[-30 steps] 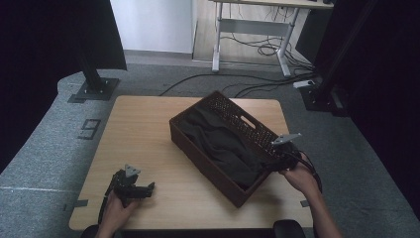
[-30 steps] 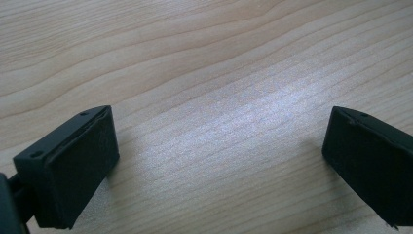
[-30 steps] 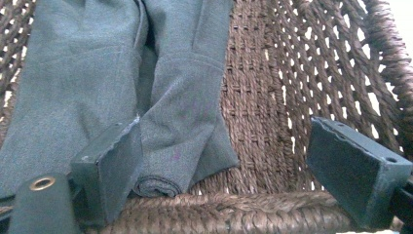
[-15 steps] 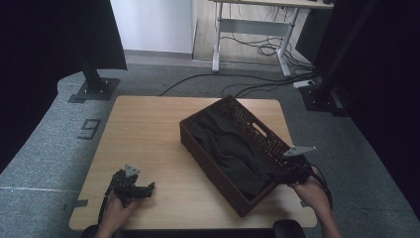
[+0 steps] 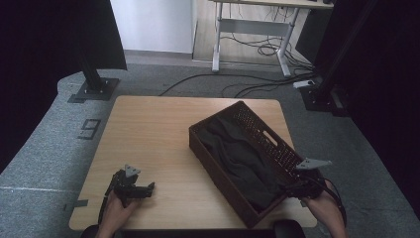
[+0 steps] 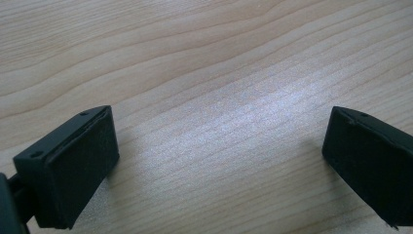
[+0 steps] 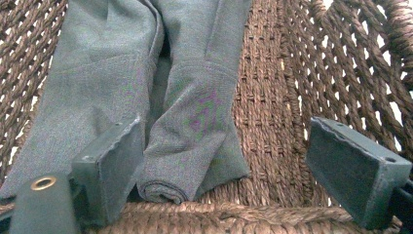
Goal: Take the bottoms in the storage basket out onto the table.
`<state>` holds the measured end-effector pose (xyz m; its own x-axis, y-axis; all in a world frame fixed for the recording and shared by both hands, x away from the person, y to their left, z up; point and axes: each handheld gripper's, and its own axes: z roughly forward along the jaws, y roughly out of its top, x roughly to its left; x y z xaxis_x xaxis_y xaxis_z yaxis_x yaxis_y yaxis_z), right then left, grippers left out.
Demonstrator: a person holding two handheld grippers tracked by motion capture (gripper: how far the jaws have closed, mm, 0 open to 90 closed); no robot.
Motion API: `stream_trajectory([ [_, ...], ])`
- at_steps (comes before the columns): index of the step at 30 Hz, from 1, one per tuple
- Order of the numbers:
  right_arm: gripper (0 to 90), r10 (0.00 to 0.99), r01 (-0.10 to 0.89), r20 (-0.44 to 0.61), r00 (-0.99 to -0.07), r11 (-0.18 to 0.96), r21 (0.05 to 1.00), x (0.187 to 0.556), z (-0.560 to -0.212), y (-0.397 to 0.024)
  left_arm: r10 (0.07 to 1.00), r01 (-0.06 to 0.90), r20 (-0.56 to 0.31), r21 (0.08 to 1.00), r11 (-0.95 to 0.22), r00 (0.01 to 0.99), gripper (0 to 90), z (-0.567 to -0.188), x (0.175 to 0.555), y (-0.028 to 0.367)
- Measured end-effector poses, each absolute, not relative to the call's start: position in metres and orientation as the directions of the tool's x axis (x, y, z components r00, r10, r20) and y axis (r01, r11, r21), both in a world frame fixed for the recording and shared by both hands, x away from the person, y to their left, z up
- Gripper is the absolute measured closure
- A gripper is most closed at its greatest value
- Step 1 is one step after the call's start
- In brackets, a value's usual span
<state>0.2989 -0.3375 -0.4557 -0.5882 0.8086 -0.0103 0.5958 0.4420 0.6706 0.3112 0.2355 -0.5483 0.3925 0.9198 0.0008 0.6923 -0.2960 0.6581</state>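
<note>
A dark brown wicker basket (image 5: 218,168) lies askew on the right half of the wooden table (image 5: 148,129). A dark grey cloth (image 5: 237,153) is folded inside it. My right gripper (image 5: 292,190) is at the basket's near right corner. In the right gripper view its jaws (image 7: 229,170) stand open over the woven rim (image 7: 272,97). The left jaw is beside a rolled fold of the cloth (image 7: 195,97), and no pad presses on anything. My left gripper (image 5: 148,188) rests low on the table's near left. It stands open over bare wood (image 6: 219,58).
The basket's near corner is close to the table's front edge. Behind the table, cables trail over the grey carpet below a white desk frame (image 5: 252,37). Black stand bases sit at the back left (image 5: 94,89) and back right (image 5: 322,96).
The basket and my right hand have slid to the right and a little toward the near edge. The left gripper has stayed in place.
</note>
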Motion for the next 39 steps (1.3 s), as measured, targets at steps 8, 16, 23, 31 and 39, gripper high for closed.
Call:
stream_trajectory([
  [8, 16.2, 0.809, 0.606, 0.005, -0.588, 0.436, 0.665, 0.292, -0.454, -0.345, 0.920, 0.692, -0.001, 0.660, -0.293, 0.391, 0.0, -0.548, 0.311, 0.235],
  [16, 12.2, 0.789, 0.609, 0.059, -0.612, 0.422, 0.672, 0.299, -0.446, -0.343, 0.920, 0.692, -0.001, 0.660, -0.293, 0.391, 0.0, -0.548, 0.311, 0.235],
  [23, 5.5, 0.761, 0.554, 0.044, -0.647, 0.429, 0.714, 0.319, -0.434, -0.324, 0.920, 0.692, -0.001, 0.660, -0.293, 0.391, 0.0, -0.548, 0.311, 0.235],
  [31, 9.7, 0.731, 0.542, 0.075, -0.678, 0.429, 0.723, 0.348, -0.429, -0.301, 0.920, 0.692, -0.001, 0.659, -0.294, 0.392, 0.0, -0.548, 0.311, 0.235],
  [39, 5.7, 0.702, 0.552, 0.106, -0.704, 0.448, 0.704, 0.381, -0.431, -0.280, 0.920, 0.692, 0.000, 0.659, -0.295, 0.392, 0.0, -0.548, 0.311, 0.235],
])
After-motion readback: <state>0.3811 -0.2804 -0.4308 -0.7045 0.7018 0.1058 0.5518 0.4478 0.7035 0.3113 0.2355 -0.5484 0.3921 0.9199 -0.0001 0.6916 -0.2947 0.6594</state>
